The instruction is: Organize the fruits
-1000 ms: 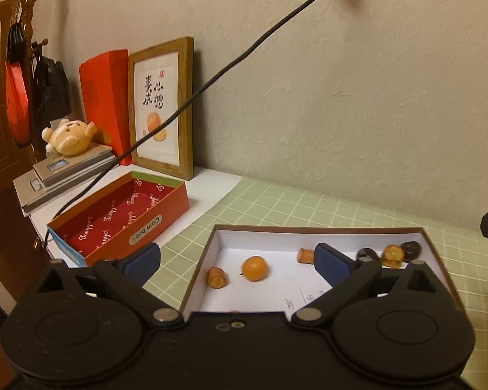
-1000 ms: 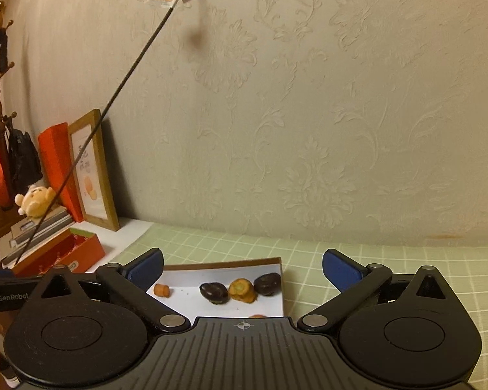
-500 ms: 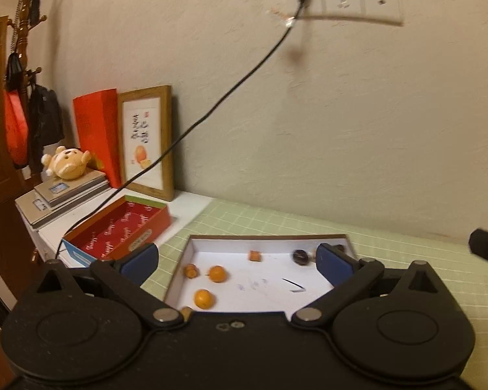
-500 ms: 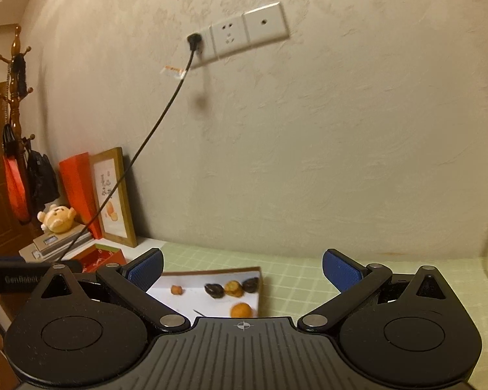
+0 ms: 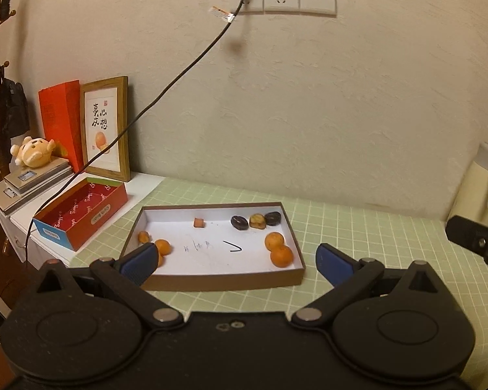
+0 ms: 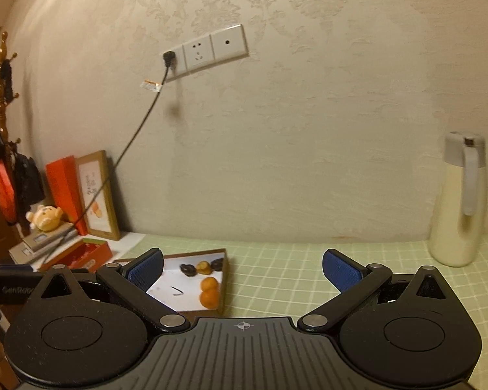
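A shallow brown-rimmed white tray lies on the green checked mat. It holds two small oranges at its right end, more oranges at the left end, dark chestnuts at the back right and a small orange chunk. My left gripper hangs open in front of and above the tray, holding nothing. My right gripper is open too, to the right of the tray, over bare mat. The right gripper's body shows at the left wrist view's right edge.
An open red box sits left of the tray on a white cabinet, with a framed picture, a scale and a plush toy behind it. A black cable runs from the wall socket. A cream thermos stands far right.
Both grippers have pulled back and risen away from the tray, so it looks smaller and the wall socket has come into view. Both stayed open.
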Tool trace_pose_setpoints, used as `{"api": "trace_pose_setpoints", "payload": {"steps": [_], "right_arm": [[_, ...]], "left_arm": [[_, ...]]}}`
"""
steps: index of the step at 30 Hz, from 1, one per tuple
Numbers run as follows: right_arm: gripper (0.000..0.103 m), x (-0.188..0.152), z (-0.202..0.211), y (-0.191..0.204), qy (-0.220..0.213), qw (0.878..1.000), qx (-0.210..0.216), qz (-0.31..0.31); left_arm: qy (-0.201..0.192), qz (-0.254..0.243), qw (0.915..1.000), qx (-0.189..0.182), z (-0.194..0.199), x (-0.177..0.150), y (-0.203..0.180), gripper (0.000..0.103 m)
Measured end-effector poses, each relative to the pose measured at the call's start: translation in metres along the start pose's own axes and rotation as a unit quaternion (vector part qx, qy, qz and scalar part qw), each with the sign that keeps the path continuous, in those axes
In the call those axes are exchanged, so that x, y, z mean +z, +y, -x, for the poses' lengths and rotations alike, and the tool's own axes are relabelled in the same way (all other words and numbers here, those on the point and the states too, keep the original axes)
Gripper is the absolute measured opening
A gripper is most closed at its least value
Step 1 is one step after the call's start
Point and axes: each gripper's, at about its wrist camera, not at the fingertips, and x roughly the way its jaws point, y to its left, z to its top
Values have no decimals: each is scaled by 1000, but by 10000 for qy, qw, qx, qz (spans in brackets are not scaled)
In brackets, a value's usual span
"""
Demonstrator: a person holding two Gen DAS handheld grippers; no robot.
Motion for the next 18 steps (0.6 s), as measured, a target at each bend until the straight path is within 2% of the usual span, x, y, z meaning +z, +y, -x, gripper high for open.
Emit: {"api": "trace_pose_setpoints", "payload": {"steps": [9,18], "right_arm": [[103,-2,12,3,-24,10000,-42,-16],[103,-3,7,10,6,10000,50,0]], "left_arm": [[-54,-104,9999,31,11,-7,-13,97],[-76,-13,9999,115,9,-6,-7,97]]}}
